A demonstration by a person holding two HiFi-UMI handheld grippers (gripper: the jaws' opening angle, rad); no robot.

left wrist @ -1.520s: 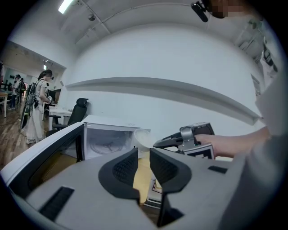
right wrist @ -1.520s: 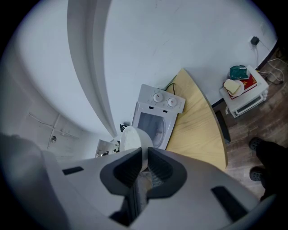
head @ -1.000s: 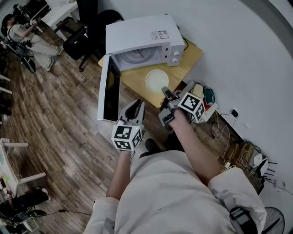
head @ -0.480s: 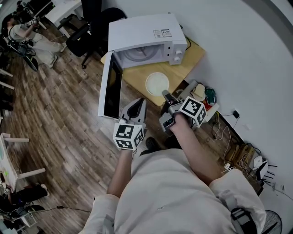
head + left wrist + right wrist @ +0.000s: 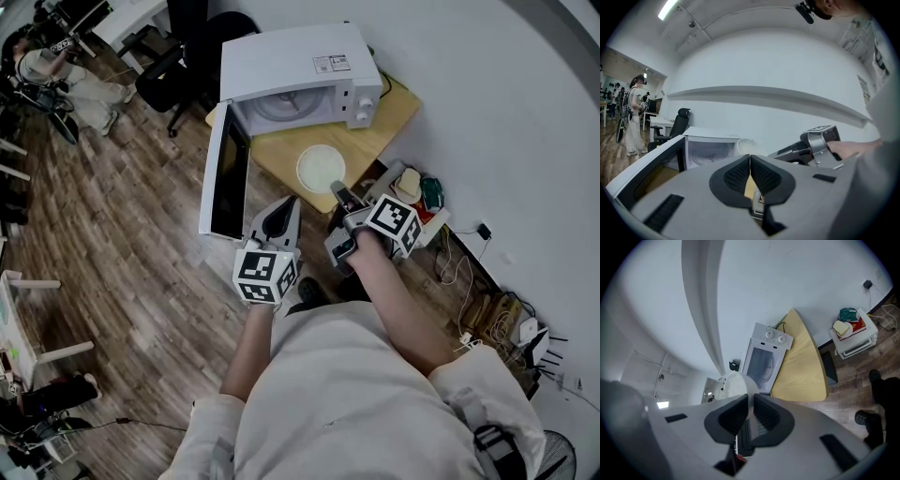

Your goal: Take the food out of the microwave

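White bowl [image 5: 321, 169] is out of the microwave [image 5: 291, 61], over the wooden table [image 5: 389, 117] just in front of the cavity; can't tell if it rests on the tabletop. R gripper [image 5: 337, 191] has jaws narrow, pinched on the bowl's near rim. L gripper [image 5: 281, 212] is empty, jaws fully together, near the swung-open door [image 5: 228, 178], apart from the bowl. Bowl contents look pale, no detail visible.
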